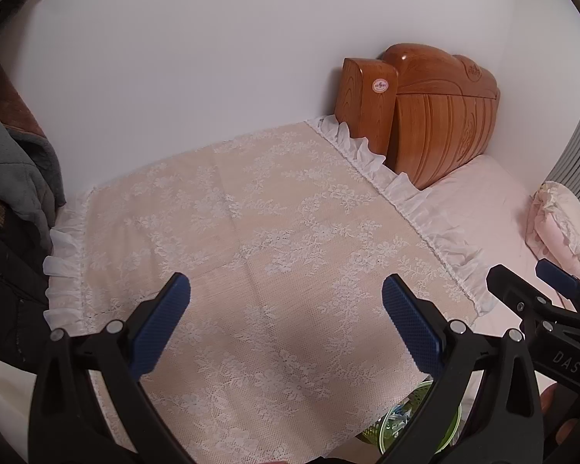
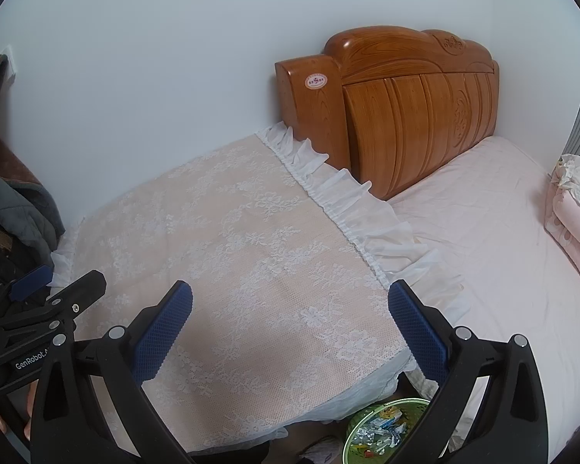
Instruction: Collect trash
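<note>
A green mesh bin (image 2: 382, 425) with several crumpled wrappers in it stands on the floor between the lace-covered table and the bed; it also shows in the left wrist view (image 1: 406, 421), partly behind my finger. My left gripper (image 1: 286, 290) is open and empty above the lace cloth (image 1: 251, 232). My right gripper (image 2: 290, 297) is open and empty above the same cloth (image 2: 232, 232), near its front right corner. Each gripper shows in the other's view: the right one (image 1: 537, 282) and the left one (image 2: 58, 282). No loose trash shows on the cloth.
A wooden headboard (image 2: 406, 116) stands against the white wall. A bed with a pink sheet (image 2: 502, 251) lies to the right, with a folded pink quilt (image 2: 572, 212) on it. Dark clothes (image 1: 15, 178) hang at the left.
</note>
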{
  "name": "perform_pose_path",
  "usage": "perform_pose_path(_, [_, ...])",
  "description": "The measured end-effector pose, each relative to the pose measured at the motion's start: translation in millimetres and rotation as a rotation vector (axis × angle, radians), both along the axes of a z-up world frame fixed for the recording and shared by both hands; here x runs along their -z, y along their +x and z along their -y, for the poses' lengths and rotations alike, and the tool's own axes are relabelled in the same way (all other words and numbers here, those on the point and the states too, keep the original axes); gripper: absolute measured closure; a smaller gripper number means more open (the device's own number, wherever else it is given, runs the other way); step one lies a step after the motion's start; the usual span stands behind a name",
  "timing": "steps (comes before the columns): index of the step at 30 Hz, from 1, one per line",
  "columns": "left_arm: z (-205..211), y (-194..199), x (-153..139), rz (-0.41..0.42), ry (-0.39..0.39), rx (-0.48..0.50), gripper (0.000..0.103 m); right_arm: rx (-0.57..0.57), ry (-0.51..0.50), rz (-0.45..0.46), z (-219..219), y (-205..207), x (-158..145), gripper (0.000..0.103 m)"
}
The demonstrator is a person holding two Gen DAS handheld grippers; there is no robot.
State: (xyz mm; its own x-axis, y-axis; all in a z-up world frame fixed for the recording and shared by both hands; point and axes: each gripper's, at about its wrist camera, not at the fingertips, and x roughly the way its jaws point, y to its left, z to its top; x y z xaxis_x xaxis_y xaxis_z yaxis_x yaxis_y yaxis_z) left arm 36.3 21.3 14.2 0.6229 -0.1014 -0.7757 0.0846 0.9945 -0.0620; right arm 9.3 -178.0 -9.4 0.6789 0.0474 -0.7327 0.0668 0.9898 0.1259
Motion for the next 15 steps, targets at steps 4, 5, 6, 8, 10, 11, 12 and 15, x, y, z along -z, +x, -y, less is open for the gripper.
perform_pose_path(4, [-0.2, -0.6, -0.2, 0.028, 0.010, -0.002, 0.008, -0.001, -0.001, -0.004, -0.3, 1.1, 0.2, 0.003])
perform_pose_path(5, [0.7, -0.8, 0.1, 0.033, 0.019, -0.003, 0.008, -0.001, -0.002, -0.005, -0.7, 1.1, 0.4, 0.003])
perform_pose_path(6, [1.3, -1.3, 0.1, 0.036, 0.024, -0.002, 0.008, 0.000, -0.002, -0.008, -1.1, 1.4, 1.1, 0.003])
perform_pose_path(8, [2.0, -0.3, 0.4, 0.033, 0.022, 0.001, 0.008, -0.001, -0.001, -0.010, -1.9, 2.4, 1.1, 0.003])
perform_pose_path(10, [1.7, 1.9, 0.5, 0.020, 0.014, 0.001, 0.008, -0.002, -0.003, -0.011, -2.5, 3.0, 1.8, 0.003])
perform_pose_path(11, [1.6, 2.7, 0.7, 0.016, 0.012, 0.000, 0.008, -0.002, -0.003, -0.012, -2.2, 3.1, 2.0, 0.003])
perform_pose_path(12, [1.1, 2.5, 0.8, 0.014, 0.011, 0.001, 0.008, -0.003, -0.003, -0.013, -2.3, 3.4, 2.4, 0.003])
perform_pose_path(15, [1.4, 2.6, 1.3, 0.012, 0.016, 0.003, 0.008, -0.004, -0.002, -0.016, -2.4, 3.4, 3.6, 0.002])
